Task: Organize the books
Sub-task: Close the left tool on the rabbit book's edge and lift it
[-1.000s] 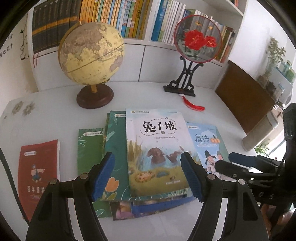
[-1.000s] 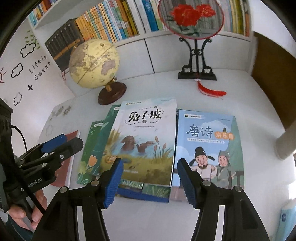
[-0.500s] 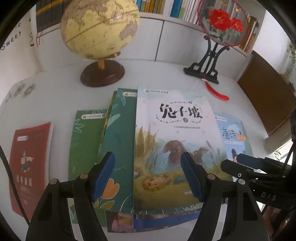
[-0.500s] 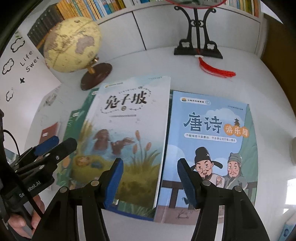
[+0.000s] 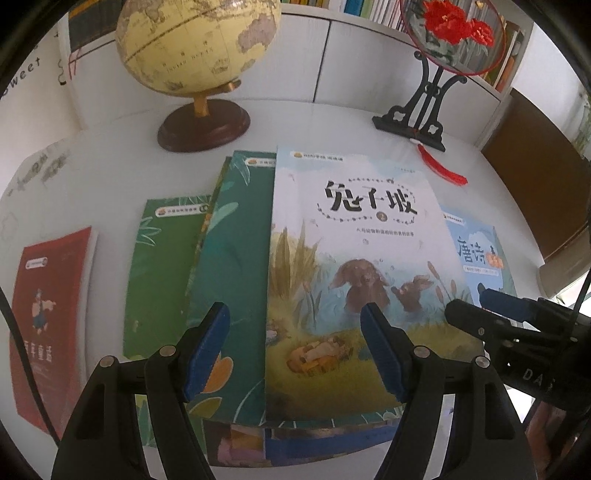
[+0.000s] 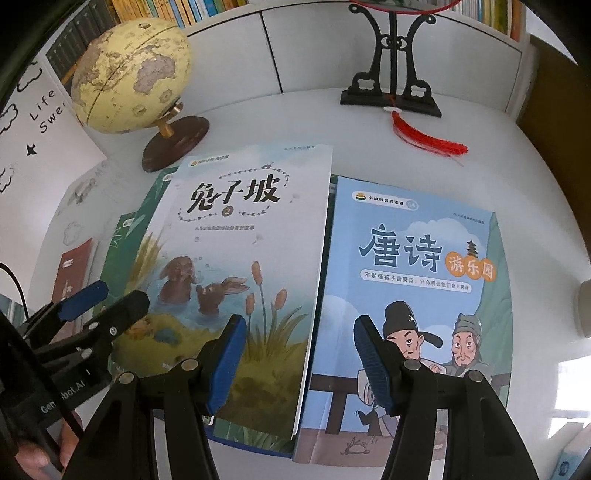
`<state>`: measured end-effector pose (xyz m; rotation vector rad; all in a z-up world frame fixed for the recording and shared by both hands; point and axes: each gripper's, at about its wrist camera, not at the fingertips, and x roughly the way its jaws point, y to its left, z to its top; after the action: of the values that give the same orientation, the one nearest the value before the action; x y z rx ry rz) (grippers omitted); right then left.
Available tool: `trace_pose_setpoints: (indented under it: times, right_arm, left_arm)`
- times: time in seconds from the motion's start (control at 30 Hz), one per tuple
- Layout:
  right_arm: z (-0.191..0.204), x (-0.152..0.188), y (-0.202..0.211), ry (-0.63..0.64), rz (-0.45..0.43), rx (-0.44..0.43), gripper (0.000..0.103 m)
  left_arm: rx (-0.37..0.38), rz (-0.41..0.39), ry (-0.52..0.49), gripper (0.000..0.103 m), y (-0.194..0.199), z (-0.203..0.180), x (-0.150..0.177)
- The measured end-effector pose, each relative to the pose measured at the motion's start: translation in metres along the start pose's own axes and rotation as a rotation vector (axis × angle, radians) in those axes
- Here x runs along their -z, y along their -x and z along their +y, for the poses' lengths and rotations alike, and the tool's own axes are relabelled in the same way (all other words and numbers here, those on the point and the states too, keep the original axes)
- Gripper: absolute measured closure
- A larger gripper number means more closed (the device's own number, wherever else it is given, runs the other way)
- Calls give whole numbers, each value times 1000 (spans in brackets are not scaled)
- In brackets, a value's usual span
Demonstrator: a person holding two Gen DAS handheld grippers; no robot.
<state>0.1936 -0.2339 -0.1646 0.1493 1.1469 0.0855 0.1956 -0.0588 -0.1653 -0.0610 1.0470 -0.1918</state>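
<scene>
Several books lie flat on the white table point(image 5: 317, 125). A rabbit-cover book point(image 5: 354, 258) point(image 6: 243, 258) tops an overlapping pile with a dark green book point(image 5: 232, 258) and a light green book point(image 5: 155, 273). A blue poetry book point(image 6: 417, 295) point(image 5: 480, 254) lies to its right, a red book point(image 5: 44, 314) far left. My left gripper point(image 5: 295, 347) is open above the pile's near edge. My right gripper point(image 6: 299, 362) is open over the seam between the rabbit book and the blue book. Each gripper shows in the other's view: the right point(image 5: 480, 314), the left point(image 6: 99, 306).
A globe point(image 5: 195, 44) point(image 6: 129, 74) on a brown base stands at the back left. A round red-flower fan on a black stand point(image 5: 424, 122) point(image 6: 391, 96) with a red tassel point(image 6: 428, 140) stands at the back right. Bookshelves point(image 5: 461, 22) line the wall behind.
Both grippers have moved down and forward toward the books, which now look larger. Both stay open. The books have not moved.
</scene>
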Motion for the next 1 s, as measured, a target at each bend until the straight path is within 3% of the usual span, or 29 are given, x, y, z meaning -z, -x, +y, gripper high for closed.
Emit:
trace_pose_setpoints:
  times: [0.33,0.47,0.53,0.8,1.0]
  right_arm:
    - [-3,-1,-8,-19,8,-28,44]
    - [-3,0,-9,-29,17,-80,44]
    - [4,3,-7,-6,14,-94,49]
    - [12,20,2,12,22,-84,52]
    - [14,47,14,12,60,-92,52]
  left_arm:
    - [5,12,-22,31,-2,-4,10]
    - [52,8,-46,34,1,-9,13]
    - [69,9,-60,35,3,-12,16]
    - [119,29,-67,35,14,-7,30]
    - [157,73,-95,35,33,-8,60]
